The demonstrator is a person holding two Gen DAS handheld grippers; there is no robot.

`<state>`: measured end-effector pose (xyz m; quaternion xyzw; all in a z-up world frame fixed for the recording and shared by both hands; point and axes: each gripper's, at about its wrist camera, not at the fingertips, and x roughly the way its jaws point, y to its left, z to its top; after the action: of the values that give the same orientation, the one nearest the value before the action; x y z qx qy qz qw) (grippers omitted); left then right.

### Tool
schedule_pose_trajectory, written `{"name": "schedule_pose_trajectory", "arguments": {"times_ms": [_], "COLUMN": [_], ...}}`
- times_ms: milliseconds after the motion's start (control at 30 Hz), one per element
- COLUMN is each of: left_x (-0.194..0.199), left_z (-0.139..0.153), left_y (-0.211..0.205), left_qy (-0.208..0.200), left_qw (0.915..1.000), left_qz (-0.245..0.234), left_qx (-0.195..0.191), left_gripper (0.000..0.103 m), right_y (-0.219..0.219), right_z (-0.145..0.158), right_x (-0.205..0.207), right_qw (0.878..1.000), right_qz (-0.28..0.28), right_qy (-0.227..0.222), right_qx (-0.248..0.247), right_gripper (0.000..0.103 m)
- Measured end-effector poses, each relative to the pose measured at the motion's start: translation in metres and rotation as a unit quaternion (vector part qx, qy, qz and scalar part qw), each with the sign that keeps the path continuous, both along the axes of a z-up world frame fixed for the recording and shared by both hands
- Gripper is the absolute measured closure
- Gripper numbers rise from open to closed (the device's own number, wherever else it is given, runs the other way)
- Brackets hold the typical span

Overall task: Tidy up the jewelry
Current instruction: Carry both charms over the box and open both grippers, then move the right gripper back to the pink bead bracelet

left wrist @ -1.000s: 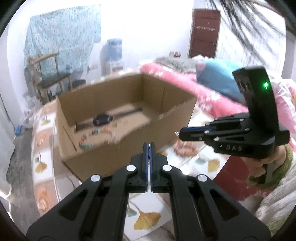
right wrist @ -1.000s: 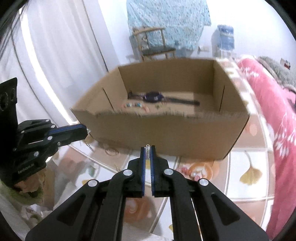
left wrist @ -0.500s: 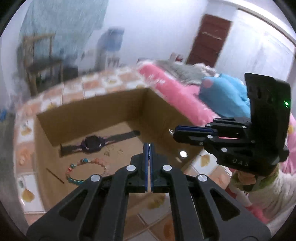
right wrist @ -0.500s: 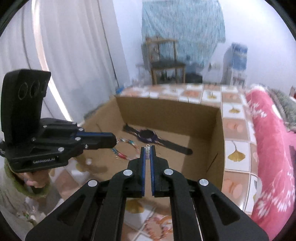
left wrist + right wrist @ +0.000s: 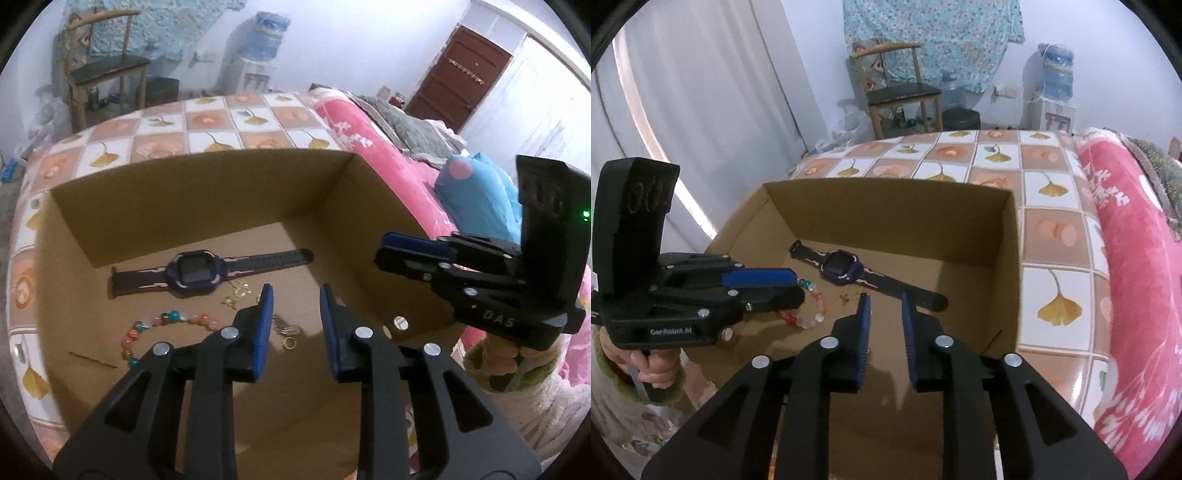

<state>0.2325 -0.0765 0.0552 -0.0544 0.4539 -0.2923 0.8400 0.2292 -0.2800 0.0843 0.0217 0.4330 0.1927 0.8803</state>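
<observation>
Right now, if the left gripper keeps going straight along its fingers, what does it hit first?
Probably the small gold pieces on the cardboard box floor, just ahead of the opening, empty left gripper. The bead bracelet lies off to one side. Depth is uncertain.

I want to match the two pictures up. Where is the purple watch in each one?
Left wrist view: the purple watch lies left of centre on the floor of the cardboard box, above the bead bracelet.
Right wrist view: the purple watch lies just left of centre, near the box's back wall, right of the bead bracelet.
Shared landmark: the wooden chair by the far wall.
</observation>
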Motion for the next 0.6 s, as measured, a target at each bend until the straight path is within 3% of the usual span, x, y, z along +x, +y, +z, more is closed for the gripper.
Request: {"name": "schedule_pose_trajectory", "arguments": {"times_ms": [200,400,500,600], "left_x": [-0.043,-0.123,-0.159,-0.179], "left_z": [0.033,0.054,0.044,0.025], "left_y": [0.024,0.055,0.066,0.068], "left_qy": [-0.08,-0.152,-0.154,-0.138], "left_qw": [0.9965,0.9883,0.9878,0.99], "left_qz": [0.019,0.009,0.0,-0.01], "left_qx": [0.015,0.017,0.021,0.027], "left_gripper": [0.067,0.043,0.035,0.031], "right_y": [-0.012,-0.03,-0.028,-0.022], "right_z": [0.035,0.063,0.046,0.012], "right_x": [-0.041,-0.127,-0.161,-0.171], "right_qw": [0.998,0.992,0.994,0.998], "right_qz": [-0.016,-0.014,-0.017,-0.025], "right_qy": [-0.052,-0.119,-0.104,-0.048], "right_qx": [0.017,0.042,0.028,0.025], "right_gripper": [0.075,0.064,0.063,0.063]}}
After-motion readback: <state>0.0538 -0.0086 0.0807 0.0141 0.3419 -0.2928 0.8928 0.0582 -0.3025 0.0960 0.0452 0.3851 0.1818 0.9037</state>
